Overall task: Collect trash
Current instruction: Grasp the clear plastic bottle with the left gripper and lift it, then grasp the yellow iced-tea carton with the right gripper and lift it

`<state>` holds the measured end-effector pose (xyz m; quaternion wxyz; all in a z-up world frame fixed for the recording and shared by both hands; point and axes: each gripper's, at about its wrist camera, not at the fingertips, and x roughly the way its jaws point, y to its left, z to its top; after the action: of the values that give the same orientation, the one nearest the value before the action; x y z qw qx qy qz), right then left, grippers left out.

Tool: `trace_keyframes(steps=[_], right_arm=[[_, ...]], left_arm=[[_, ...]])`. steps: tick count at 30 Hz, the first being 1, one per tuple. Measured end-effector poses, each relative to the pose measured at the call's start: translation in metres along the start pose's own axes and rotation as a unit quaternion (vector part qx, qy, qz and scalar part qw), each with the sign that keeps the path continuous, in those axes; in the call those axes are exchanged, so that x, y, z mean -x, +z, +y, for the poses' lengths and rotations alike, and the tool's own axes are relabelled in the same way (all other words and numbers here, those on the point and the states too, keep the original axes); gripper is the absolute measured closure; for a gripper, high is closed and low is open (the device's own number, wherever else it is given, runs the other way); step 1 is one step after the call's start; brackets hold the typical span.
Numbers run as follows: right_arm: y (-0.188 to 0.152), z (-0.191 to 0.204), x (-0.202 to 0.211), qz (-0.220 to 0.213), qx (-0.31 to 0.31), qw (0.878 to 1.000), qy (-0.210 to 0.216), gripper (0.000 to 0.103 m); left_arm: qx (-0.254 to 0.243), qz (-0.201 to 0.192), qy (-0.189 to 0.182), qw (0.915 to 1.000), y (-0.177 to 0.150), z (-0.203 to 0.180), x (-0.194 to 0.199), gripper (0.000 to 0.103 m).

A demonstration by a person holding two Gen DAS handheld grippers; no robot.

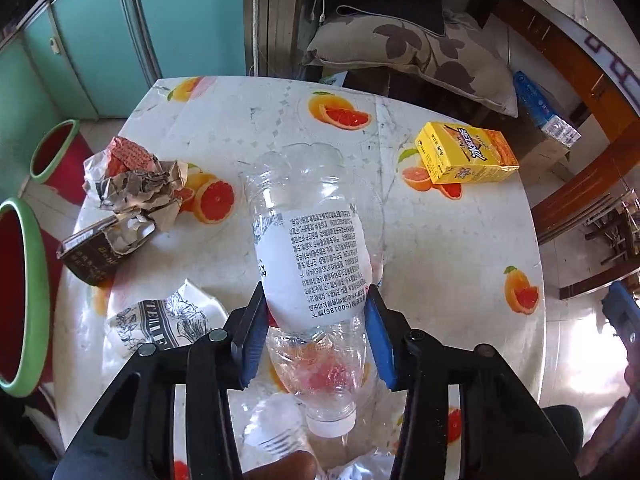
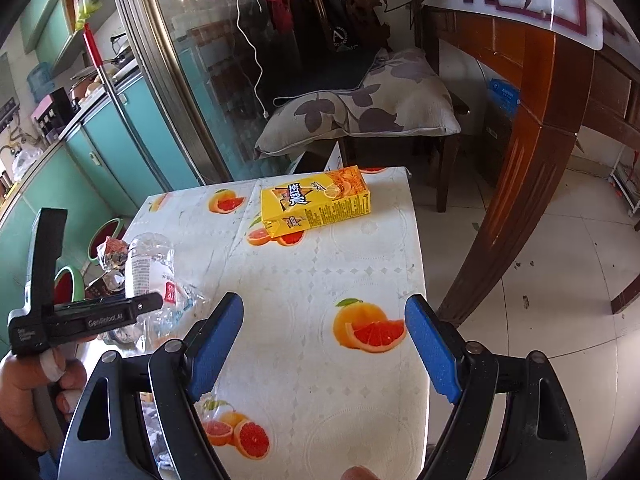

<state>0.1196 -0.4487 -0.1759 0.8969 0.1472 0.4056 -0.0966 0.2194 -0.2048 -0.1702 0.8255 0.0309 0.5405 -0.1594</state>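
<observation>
The left hand-held gripper (image 1: pixel 316 320) clamps the empty clear plastic bottle (image 1: pixel 308 248) above the counter (image 1: pixel 440 248), while the right hand-held gripper (image 2: pixel 324 348) gapes empty, two green-rimmed bins (image 1: pixel 24 296) cropped

— What is found on the fruit-print tablecloth (image 1: pixel 440 240)?

— A clear, crushed plastic bottle (image 1: pixel 308 240) is laid at the middle, cap end nearest, with the left gripper (image 1: pixel 316 320) set around its lower body. To its left, crumpled printed paper (image 1: pixel 136 180) is heaped behind a dark torn carton (image 1: pixel 90 256).

— And to the right?

— A yellow rectangular drink carton (image 2: pixel 316 204) is laid flat near the far right corner, well ahead of the right gripper (image 2: pixel 324 344). Two green-rimmed bins (image 1: pixel 54 148) are placed beyond the table's left edge.
</observation>
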Motion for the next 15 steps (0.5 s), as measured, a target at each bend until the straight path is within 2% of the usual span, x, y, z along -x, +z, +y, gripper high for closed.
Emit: trace_keyframes(steps=[5, 9, 12, 15], right_arm=[[0.027, 0.002, -0.028, 0.002, -0.014, 1.0, 0.003, 0.014], [0.052, 0.006, -0.053, -0.007, 0.013, 1.0, -0.013, 0.012], [0.077, 0.013, -0.078, -0.001, 0.074, 0.997, -0.011, 0.01], [0.097, 0.024, -0.104, 0.006, 0.173, 0.985, -0.004, 0.008]], left_arm=[[-0.019, 0.001, -0.011, 0.9998, 0.004, -0.001, 0.001, 0.059], [-0.032, 0.003, -0.015, 0.9994, 0.004, -0.003, 0.002, 0.059], [-0.058, 0.001, -0.016, 0.9982, 0.002, -0.012, 0.005, 0.059], [-0.077, -0.001, -0.027, 0.9967, 0.004, -0.022, 0.008, 0.059]])
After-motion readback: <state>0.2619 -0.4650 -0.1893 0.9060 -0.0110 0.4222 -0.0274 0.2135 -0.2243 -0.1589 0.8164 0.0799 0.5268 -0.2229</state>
